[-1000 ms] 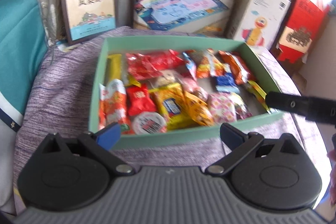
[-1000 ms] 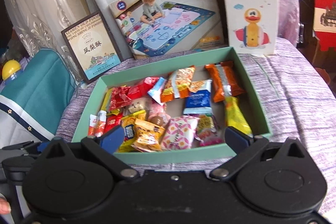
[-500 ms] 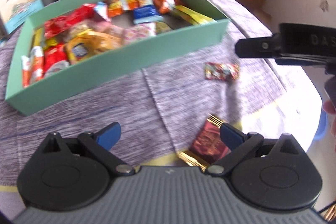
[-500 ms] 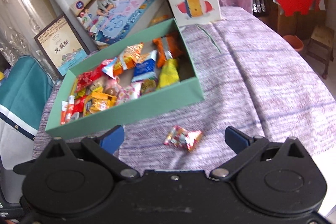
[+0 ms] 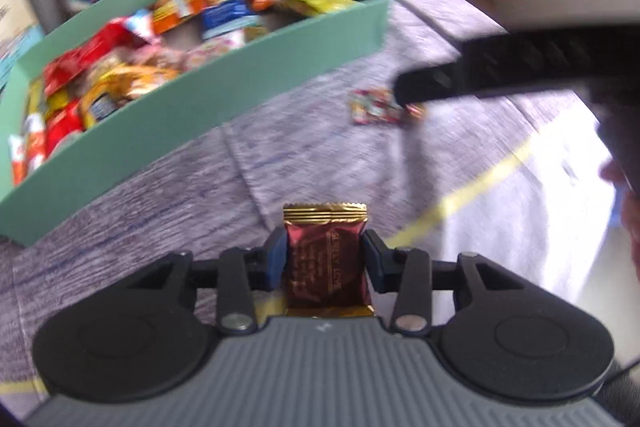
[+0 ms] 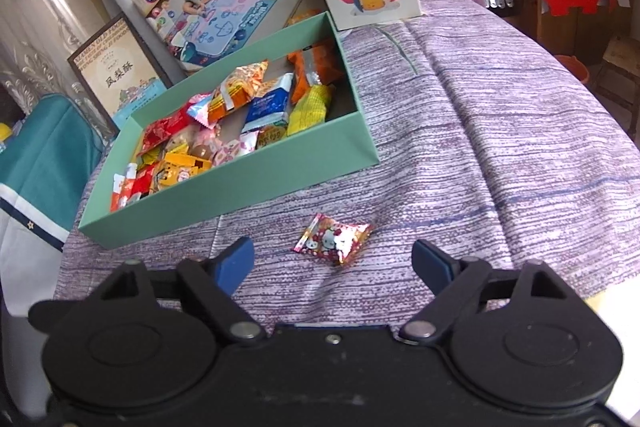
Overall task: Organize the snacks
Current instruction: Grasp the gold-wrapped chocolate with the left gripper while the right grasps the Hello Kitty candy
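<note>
A maroon, gold-edged snack packet (image 5: 325, 259) is clamped upright between the blue pads of the left gripper (image 5: 325, 259), above the purple tablecloth (image 6: 500, 147). A small Hello Kitty candy packet (image 6: 334, 238) is seen lying on the cloth just ahead of the right gripper (image 6: 334, 261), whose fingers are spread wide apart. Beyond it, the green box (image 6: 240, 187) is filled with assorted snacks.

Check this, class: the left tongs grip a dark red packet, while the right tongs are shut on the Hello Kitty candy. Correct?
One error: the right tongs are open, the Hello Kitty candy lying on the cloth between them, per the right wrist view. The left tongs do grip the dark red packet.
</note>
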